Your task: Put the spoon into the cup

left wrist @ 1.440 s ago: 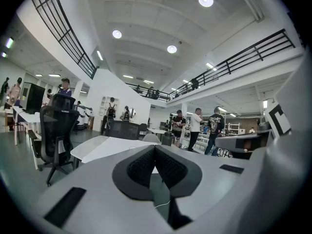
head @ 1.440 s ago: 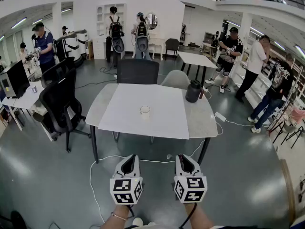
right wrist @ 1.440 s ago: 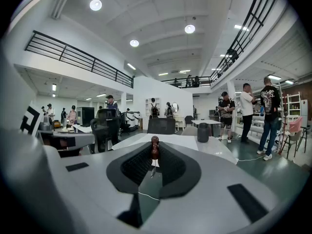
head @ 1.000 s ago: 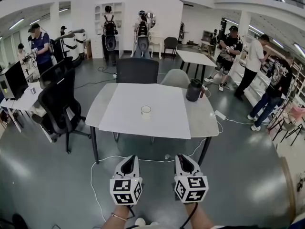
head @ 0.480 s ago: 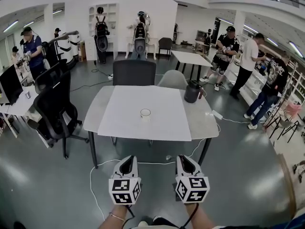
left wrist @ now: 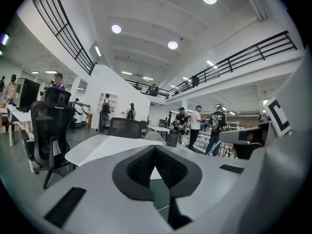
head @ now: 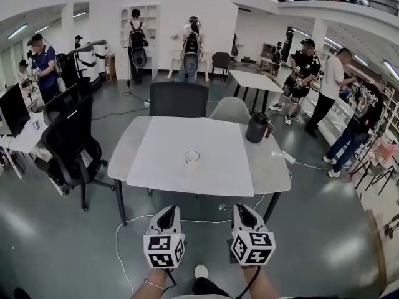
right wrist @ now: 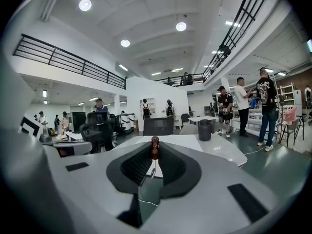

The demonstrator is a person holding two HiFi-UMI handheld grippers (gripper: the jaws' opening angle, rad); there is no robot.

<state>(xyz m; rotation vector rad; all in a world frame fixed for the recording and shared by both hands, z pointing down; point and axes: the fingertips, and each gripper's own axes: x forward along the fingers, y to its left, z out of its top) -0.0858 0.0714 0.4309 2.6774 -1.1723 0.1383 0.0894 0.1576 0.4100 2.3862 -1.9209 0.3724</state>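
the cup stands upright on the white sheet that covers the middle of the desk, towards that sheet's near edge. it is open at the top, and nothing shows inside it.

the right tool is pinching the spoon. the pads are almost together, with only the thin shaft between them. the left tool is pressed together and holds nothing.

governing relation: both tools hang on the near side of the cup, well apart from it, off the desk and above the floor. the cup lies straight ahead of them and between their two lines, slightly closer to the left tool's line. the right tool, near-right of the cup, carries the spoon. the coming move is therefore judged to be a forward reach with a small shift to the left.

the spoon's long axis runs roughly upright, across the line the right tool points along. its brown knobbed end stands above the pads and its shaft drops down between them. the lower end would have to come over the cup's mouth.

differences between views:
- the right gripper view alone shows the spoon and the grip on it. the head view is too coarse to show the spoon.
- the head view alone shows the cup and the gap up to it. in both gripper views the jaws cover the place where the cup should appear, and it cannot be made out.
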